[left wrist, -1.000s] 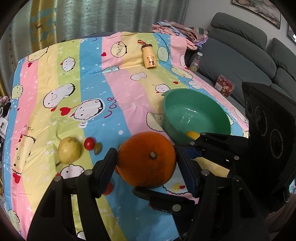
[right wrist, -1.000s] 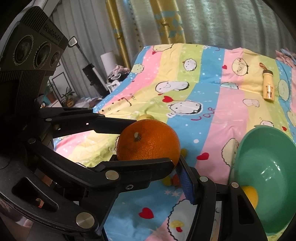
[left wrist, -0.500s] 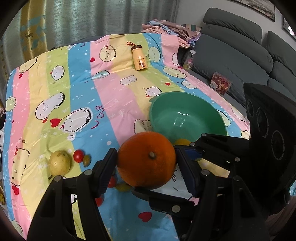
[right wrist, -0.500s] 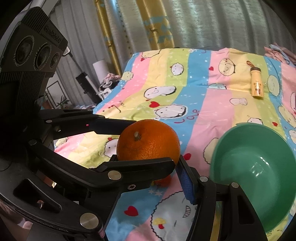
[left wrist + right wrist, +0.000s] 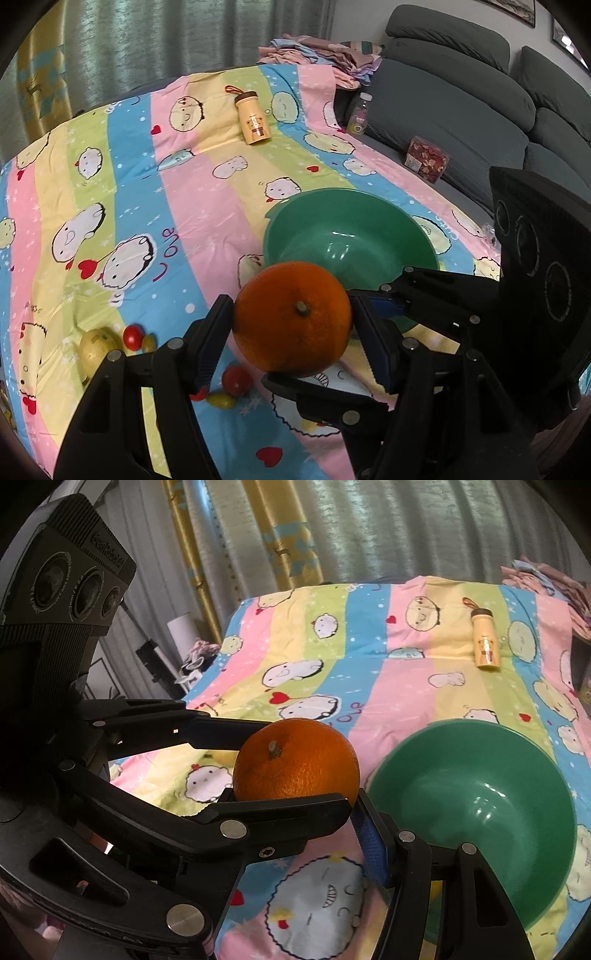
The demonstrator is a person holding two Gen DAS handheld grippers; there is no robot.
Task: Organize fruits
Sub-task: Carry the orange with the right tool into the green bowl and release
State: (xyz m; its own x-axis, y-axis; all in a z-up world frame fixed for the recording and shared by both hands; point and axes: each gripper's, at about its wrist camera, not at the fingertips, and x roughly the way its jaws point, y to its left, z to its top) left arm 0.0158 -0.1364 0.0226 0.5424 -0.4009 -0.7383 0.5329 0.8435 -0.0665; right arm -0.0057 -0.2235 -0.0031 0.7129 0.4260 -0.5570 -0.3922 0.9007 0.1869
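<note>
Both grippers clamp one orange (image 5: pixel 291 317), jaws about half open. Left gripper (image 5: pixel 291 332) grips its sides; right gripper (image 5: pixel 295 764) likewise. Orange held just beside green bowl (image 5: pixel 424 236), above the sheet (image 5: pixel 207 206).

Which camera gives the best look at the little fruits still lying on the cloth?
The left wrist view. It shows the pale fruit, two red tomatoes and small yellow ones on the cloth. In the right wrist view the grippers and the orange hide nearly all of them.
</note>
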